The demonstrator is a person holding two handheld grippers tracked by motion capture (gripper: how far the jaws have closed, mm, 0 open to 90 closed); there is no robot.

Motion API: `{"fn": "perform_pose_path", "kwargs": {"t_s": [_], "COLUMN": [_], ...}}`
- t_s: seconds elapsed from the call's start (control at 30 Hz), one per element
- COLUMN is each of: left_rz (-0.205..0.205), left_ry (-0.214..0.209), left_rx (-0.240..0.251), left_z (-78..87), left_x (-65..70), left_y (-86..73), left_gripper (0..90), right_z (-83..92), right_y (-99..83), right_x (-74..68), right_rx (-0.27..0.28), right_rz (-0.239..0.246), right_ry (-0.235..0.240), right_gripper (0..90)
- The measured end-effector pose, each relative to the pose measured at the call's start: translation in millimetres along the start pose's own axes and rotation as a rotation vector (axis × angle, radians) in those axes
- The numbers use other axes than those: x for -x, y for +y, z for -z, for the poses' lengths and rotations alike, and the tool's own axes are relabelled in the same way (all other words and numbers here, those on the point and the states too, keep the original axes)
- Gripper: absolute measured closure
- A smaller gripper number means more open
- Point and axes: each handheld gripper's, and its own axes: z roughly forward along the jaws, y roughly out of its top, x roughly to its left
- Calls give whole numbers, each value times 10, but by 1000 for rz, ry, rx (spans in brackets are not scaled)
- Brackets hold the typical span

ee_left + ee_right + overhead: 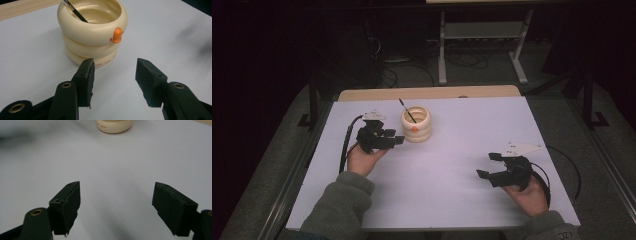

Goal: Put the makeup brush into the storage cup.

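Note:
A cream ringed cup with an orange knob stands on the white table, left of centre toward the back. A thin dark stick leans inside it. My left gripper sits just left of the cup, jaws open with nothing between them. In the left gripper view the cup stands close ahead, the stick resting against its rim, and my left gripper points at its base. My right gripper rests open at the front right, apart from the cup. In the right gripper view my right gripper holds nothing, and the cup's base is far ahead.
A wooden strip runs along the table's far edge. Beyond it stands a metal stand with cables on a dark floor. A cable trails off the right gripper near the table's right edge.

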Motion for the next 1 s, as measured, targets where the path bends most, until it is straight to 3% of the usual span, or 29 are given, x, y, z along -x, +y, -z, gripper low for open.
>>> {"fn": "perform_pose_path", "kwargs": {"t_s": [0.43, 0.57, 0.8, 1.0], "left_rz": [-27, -72, -104, -98], "left_ry": [0, 1, 2, 6], "left_rx": [9, 1, 6, 30], "left_z": [71, 130, 232, 291], "left_x": [88, 131, 236, 296], "left_y": [-209, -263, -384, -473], "left_gripper": [401, 358, 328, 317], "right_z": [1, 1, 3, 7], "right_y": [-2, -4, -8, -13], "right_x": [5, 6, 11, 12], "right_rx": [2, 0, 4, 2], "right_rz": [-11, -16, -17, -24], "right_ry": [-2, -1, -2, -3], "right_gripper": [214, 214, 214, 214]}}
